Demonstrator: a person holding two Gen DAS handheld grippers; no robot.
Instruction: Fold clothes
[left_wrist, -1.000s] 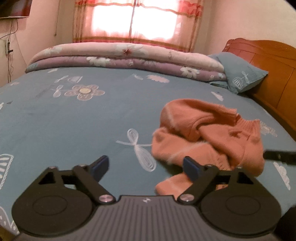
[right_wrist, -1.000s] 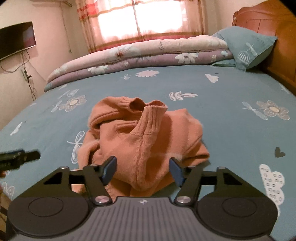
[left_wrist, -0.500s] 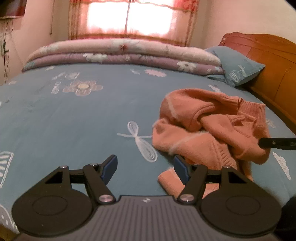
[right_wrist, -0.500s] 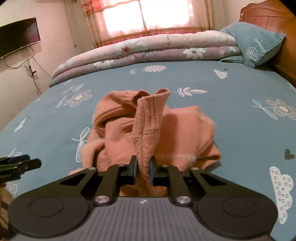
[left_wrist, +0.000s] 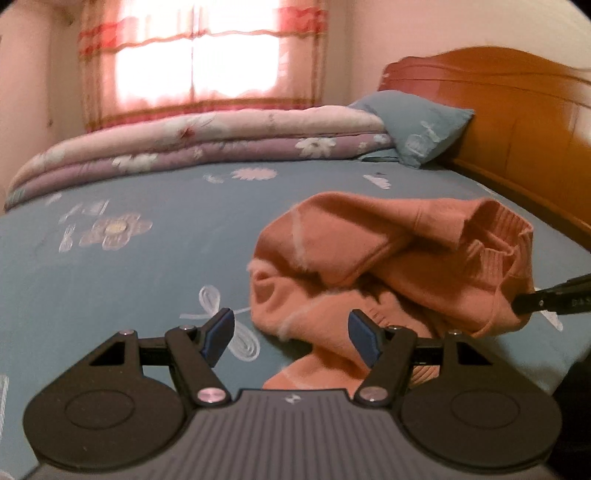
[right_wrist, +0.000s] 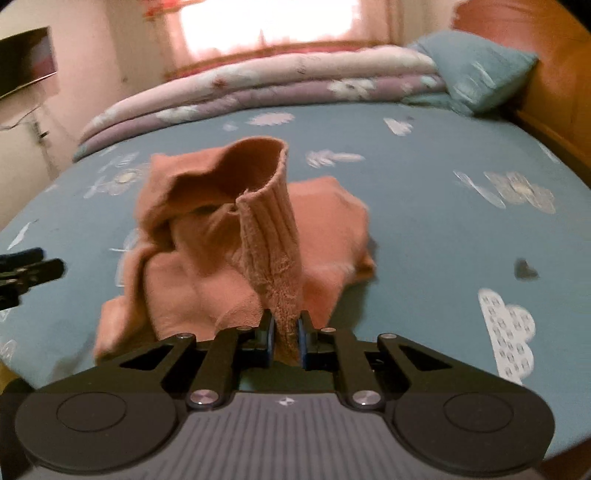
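Observation:
An orange knit sweater (left_wrist: 369, 251) lies crumpled on the blue flowered bed sheet (left_wrist: 129, 277). My left gripper (left_wrist: 291, 319) is open just above the sheet, with the sweater's near left edge lying beyond and between its blue pads (left_wrist: 221, 328), untouched. My right gripper (right_wrist: 285, 332) is shut on a ribbed cuff (right_wrist: 269, 240) of the sweater (right_wrist: 184, 273), which rises from the pile as a taut strip. The right gripper's tip (left_wrist: 546, 299) shows at the sweater's right side in the left wrist view. The left gripper (right_wrist: 29, 273) shows at the left edge of the right wrist view.
A folded floral quilt (left_wrist: 221, 144) lies along the bed's far side, with a blue pillow (left_wrist: 417, 125) against the wooden headboard (left_wrist: 517, 110). A curtained window (left_wrist: 199, 55) is behind. A dark screen (right_wrist: 26, 59) hangs on the left wall. The bed edge is near both grippers.
My right gripper closed on the ribbed cuff and has drawn it up and back, stretching the sweater. My left gripper narrowed slightly, rolled and moved closer to the sweater's left edge.

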